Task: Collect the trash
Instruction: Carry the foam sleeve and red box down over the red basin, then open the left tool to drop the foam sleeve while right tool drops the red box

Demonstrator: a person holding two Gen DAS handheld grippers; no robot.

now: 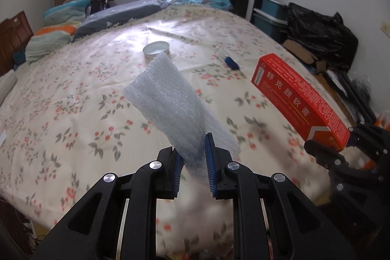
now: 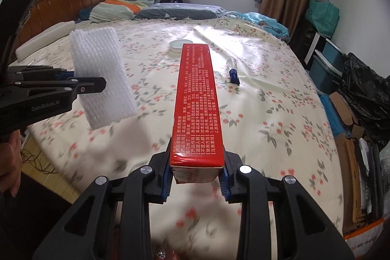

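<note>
From the left wrist, a sheet of bubble wrap [image 1: 170, 99] is pinched by its near edge in the closed left claw [image 1: 193, 169] and carried clear above the bed [image 1: 73, 94], presumably as trash.

From the right wrist, a red box [image 2: 195, 101] is gripped endwise by the right claw [image 2: 196, 177], above the bed; a white lid [image 2: 181, 45] and a small bottle [image 2: 233, 71] lie on the bed beyond the box, probably uncollected.

One red box [image 2: 196, 99], one bubble-wrap sheet [image 1: 170, 101], one white lid [image 1: 156, 49], one blue-capped bottle [image 2: 233, 70], two tongs [image 1: 193, 157].

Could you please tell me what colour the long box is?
Red box with white print; clearest in the right wrist view.
</note>
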